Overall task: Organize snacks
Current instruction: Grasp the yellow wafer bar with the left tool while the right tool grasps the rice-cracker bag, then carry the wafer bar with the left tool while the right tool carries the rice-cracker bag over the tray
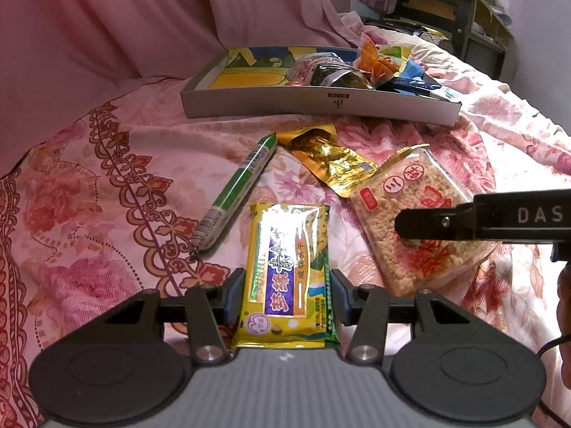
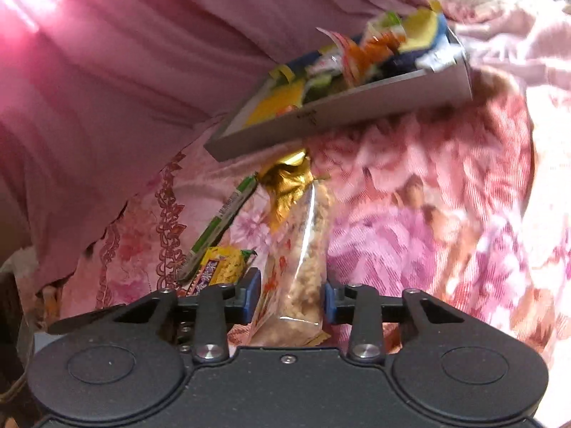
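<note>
Bare floral bedspread (image 1: 107,185) is lying open left of the green sausage stick (image 1: 237,189), while the gold packet (image 1: 328,158) is blocking the way toward the tray (image 1: 314,101)

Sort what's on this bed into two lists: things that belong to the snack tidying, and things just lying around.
Part of the job:
- grey box, holding some snacks
- yellow biscuit pack in left gripper
- clear rice-crisp bag in right gripper
- green sausage stick
- gold foil packet

Just lying about:
- floral bedsheet
- pink curtain
- shelf

Left gripper (image 1: 288,294) angled downward, pads pressing a yellow snack packet (image 1: 287,267). Right gripper (image 2: 289,297) beside it, clamped on a clear rice-cake bag (image 2: 298,267).
</note>
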The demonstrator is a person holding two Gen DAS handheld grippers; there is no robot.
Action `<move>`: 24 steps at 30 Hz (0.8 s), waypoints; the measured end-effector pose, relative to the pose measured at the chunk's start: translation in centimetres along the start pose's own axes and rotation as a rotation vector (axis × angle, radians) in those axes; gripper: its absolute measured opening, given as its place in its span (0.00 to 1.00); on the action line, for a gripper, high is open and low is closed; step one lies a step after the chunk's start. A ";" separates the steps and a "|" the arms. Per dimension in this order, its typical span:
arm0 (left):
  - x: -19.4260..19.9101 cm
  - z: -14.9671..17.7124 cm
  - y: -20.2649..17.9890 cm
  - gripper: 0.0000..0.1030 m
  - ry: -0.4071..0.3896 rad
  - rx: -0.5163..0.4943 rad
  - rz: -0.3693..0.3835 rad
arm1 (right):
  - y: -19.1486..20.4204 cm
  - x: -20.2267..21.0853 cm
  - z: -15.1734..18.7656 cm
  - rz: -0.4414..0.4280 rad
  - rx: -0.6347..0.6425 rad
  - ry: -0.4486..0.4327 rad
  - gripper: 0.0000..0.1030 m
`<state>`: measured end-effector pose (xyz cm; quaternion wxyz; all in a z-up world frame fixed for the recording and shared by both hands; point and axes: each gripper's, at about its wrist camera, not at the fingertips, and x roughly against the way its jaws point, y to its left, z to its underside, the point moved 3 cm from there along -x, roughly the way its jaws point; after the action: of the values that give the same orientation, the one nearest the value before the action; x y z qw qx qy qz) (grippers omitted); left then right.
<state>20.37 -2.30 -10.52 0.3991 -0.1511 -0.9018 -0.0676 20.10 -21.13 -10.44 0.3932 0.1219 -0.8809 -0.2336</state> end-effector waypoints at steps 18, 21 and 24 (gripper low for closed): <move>0.6 -0.5 0.1 0.51 0.029 0.097 0.042 | 2.3 1.3 -0.1 0.092 0.221 -0.110 0.22; 0.8 -0.9 -0.1 0.51 0.036 0.127 0.051 | 2.3 1.8 -0.2 0.098 0.228 -0.123 0.21; 1.3 -1.3 -0.8 0.51 0.024 0.127 0.036 | 2.3 2.5 -0.4 0.109 0.241 -0.146 0.21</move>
<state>20.22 -3.07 -8.69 0.4200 -0.1409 -0.8965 -0.0046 18.67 -20.26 -7.50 0.3226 0.1030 -0.9342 -0.1127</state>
